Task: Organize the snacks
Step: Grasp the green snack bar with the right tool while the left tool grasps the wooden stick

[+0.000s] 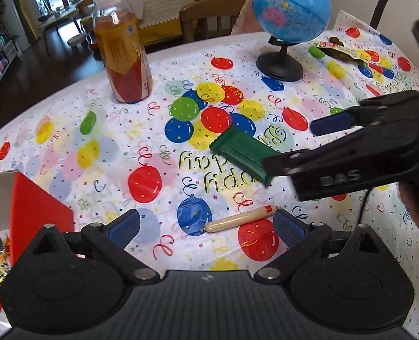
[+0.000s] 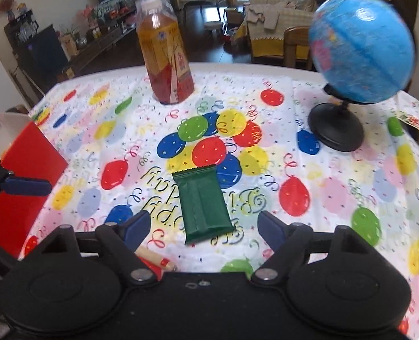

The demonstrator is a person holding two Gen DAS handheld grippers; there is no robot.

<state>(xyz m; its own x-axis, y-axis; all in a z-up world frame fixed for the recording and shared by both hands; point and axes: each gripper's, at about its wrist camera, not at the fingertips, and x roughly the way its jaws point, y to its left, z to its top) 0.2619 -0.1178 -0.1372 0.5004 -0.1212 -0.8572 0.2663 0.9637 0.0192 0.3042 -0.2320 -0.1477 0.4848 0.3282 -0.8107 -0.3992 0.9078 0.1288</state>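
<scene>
Wrapper (image 2: 205,202), glossy green foil with crimped ends, lies flat mid-table between the unclenched right gripper (image 2: 203,226); the smooth sausage stick (image 1: 239,219) lies between the spread left gripper (image 1: 206,226).

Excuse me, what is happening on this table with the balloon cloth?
A person holds a pair of tongs in each hand and is sorting snacks. The right tongs are open over a green packet lying flat on the cloth, not gripping it. The left tongs are open and empty above a small sausage stick. A red box with snacks inside stands at the left. A drink bottle and a globe stand further back.
</scene>
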